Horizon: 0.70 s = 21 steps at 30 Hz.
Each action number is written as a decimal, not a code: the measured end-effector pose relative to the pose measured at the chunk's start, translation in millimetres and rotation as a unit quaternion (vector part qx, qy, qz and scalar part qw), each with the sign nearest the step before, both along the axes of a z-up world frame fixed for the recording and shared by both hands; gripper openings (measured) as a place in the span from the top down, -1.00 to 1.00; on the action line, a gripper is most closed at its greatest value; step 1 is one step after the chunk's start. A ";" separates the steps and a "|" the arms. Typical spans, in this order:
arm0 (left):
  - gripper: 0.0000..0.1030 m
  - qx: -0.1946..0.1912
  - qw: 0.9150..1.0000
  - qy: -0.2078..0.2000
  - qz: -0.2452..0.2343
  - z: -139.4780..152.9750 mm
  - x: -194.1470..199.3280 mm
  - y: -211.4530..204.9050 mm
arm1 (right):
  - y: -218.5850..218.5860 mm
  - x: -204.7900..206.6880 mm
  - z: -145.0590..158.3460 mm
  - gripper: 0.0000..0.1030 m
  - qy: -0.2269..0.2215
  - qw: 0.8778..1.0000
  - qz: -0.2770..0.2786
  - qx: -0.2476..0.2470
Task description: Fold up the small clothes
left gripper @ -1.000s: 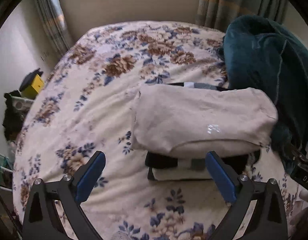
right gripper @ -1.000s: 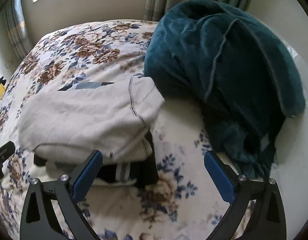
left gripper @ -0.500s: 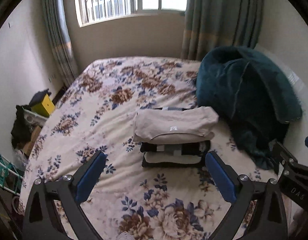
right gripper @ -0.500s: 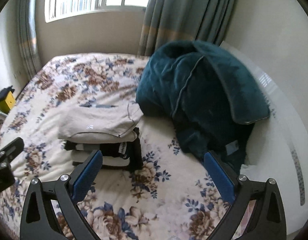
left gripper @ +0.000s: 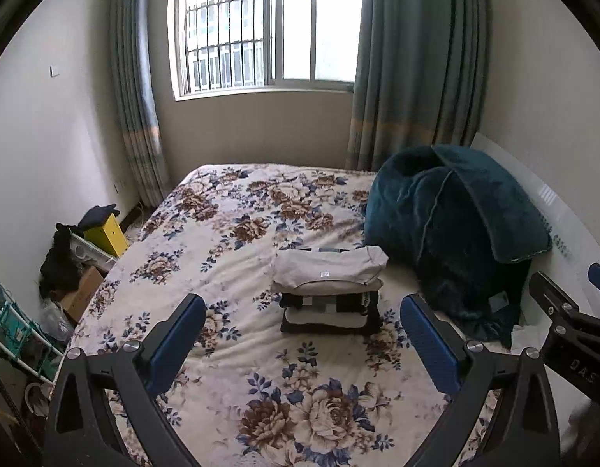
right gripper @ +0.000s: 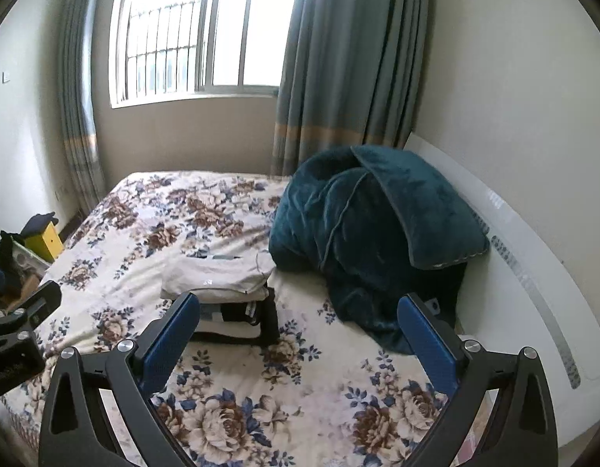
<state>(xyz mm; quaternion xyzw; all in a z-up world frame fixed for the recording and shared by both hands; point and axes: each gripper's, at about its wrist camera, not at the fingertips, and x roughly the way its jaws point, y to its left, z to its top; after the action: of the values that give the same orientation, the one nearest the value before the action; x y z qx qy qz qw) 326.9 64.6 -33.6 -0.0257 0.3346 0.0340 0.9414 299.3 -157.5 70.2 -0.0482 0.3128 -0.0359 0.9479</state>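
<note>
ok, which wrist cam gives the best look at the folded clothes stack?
Left wrist. The folded clothes stack sits unobstructed between the open fingers, showing the beige top garment and the dark and white layers below. In the right wrist view the right gripper's left finger covers the stack's lower left corner.

The stack of folded clothes (left gripper: 331,295) lies on the bed (left gripper: 237,233), left of the blanket (left gripper: 455,233).
</note>
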 end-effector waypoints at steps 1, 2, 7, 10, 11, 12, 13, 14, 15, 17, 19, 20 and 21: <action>-0.99 0.002 1.000 -0.002 0.000 3.2 -4.0 0.3 | -0.4 -9.3 7.0 -1.00 -0.004 1.000 0.003 0.003; -0.99 0.003 1.000 -0.005 -0.001 7.7 -9.4 1.3 | -0.3 -16.0 12.7 -1.00 -0.006 1.000 0.005 0.005; -0.99 0.004 1.000 -0.019 0.011 20.6 -32.2 7.1 | -0.3 -52.0 39.1 -1.00 -0.026 0.999 0.015 0.012; -0.99 0.004 1.000 -0.021 0.014 22.7 -44.6 7.4 | -1.2 -62.9 46.9 -1.00 -0.032 0.999 0.020 0.016; -0.99 0.005 1.000 -0.022 0.016 23.4 -46.8 8.0 | -0.5 -67.6 48.8 -1.00 -0.033 0.999 0.023 0.016; -0.99 0.005 1.000 -0.022 0.019 23.5 -49.3 8.8 | 0.1 -70.4 49.3 -1.00 -0.033 0.999 0.026 0.017; -0.99 0.003 1.000 -0.023 0.019 23.4 -52.6 8.7 | -0.2 -72.4 48.7 -1.00 -0.033 0.999 0.027 0.018; -0.99 0.003 1.000 -0.023 0.018 23.1 -54.3 8.1 | 0.8 -75.5 49.1 -1.00 -0.033 0.999 0.028 0.017; -0.99 0.003 1.000 -0.023 0.019 22.8 -55.5 8.3 | 1.6 -77.7 49.0 -1.00 -0.033 0.999 0.030 0.017; -0.99 0.005 1.000 -0.022 0.018 21.7 -57.1 7.9 | 2.8 -79.0 48.4 -1.00 -0.032 0.999 0.031 0.017; -0.99 0.011 1.000 -0.018 0.020 19.7 -57.1 7.4 | 2.6 -78.5 46.6 -1.00 -0.026 0.999 0.037 0.021; -0.99 0.012 1.000 -0.017 0.021 20.3 -57.0 7.0 | 2.6 -78.7 45.6 -1.00 -0.023 0.999 0.037 0.023; -0.99 0.010 1.000 -0.018 0.022 20.4 -58.2 7.8 | 3.1 -76.9 44.3 -1.00 -0.020 0.999 0.038 0.025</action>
<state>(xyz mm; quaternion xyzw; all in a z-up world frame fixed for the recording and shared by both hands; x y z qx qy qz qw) 268.7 72.4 -13.2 -0.0244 0.3166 0.0573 0.9465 222.4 -154.4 114.5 -0.0355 0.2923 0.0066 0.9557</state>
